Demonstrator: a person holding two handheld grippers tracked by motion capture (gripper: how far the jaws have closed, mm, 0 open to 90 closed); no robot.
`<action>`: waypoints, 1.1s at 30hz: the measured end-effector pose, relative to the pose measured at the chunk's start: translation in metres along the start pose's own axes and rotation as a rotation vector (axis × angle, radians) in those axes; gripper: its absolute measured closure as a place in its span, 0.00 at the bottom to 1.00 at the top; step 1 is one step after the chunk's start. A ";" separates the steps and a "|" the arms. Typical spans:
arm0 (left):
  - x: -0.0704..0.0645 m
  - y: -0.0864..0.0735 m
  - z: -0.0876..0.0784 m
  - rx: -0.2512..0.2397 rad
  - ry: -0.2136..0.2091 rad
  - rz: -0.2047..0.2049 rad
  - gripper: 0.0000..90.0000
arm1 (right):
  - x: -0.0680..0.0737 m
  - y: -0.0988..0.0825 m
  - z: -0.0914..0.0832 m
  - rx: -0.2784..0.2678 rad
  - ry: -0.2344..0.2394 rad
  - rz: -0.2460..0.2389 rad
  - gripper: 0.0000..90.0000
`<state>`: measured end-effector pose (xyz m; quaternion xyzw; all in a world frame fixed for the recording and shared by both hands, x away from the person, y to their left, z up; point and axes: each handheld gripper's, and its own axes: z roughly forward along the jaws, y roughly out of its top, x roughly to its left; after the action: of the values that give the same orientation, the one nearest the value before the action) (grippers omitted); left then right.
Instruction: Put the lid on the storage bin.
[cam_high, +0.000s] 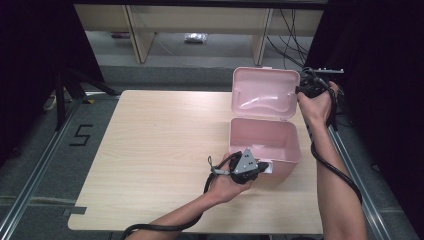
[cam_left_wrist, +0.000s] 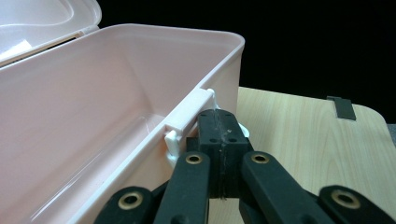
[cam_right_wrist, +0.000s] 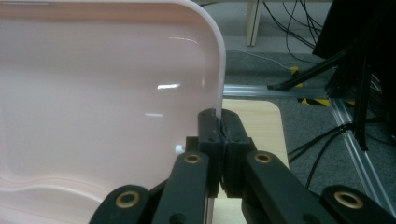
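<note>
A pink plastic box (cam_high: 294, 150) stands open near the right edge of the wooden table, its lid (cam_high: 262, 92) raised upright behind it. My left gripper (cam_high: 266, 168) is at the box's front wall. In the left gripper view it (cam_left_wrist: 219, 119) is shut on the white latch (cam_left_wrist: 187, 112), beside the box's rim (cam_left_wrist: 140, 32). My right gripper (cam_high: 303, 90) is at the lid's right edge. In the right gripper view it (cam_right_wrist: 219, 122) is shut on the rim of the lid (cam_right_wrist: 107, 84). The box's inside looks bare.
The light wooden table (cam_high: 160, 150) stretches left of the box. A metal rail (cam_high: 350, 165) runs along its right side, another rail and a floor mark "5" (cam_high: 81, 135) lie to the left. Cables (cam_right_wrist: 322, 140) and a black stand are on the floor beyond the right edge.
</note>
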<state>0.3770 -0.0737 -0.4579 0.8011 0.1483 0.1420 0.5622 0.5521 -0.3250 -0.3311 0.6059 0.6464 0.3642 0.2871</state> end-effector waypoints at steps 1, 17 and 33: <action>0.000 0.000 0.000 0.000 0.000 0.000 1.00 | -0.001 0.000 0.000 -0.005 -0.001 -0.022 1.00; 0.000 0.001 0.001 0.004 0.001 0.007 1.00 | 0.004 -0.004 -0.015 -0.041 0.001 -0.020 1.00; 0.000 0.001 0.002 0.001 0.003 0.003 1.00 | 0.006 -0.010 -0.026 -0.075 -0.003 -0.066 1.00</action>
<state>0.3779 -0.0762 -0.4574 0.8014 0.1483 0.1439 0.5613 0.5243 -0.3225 -0.3238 0.5737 0.6513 0.3776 0.3226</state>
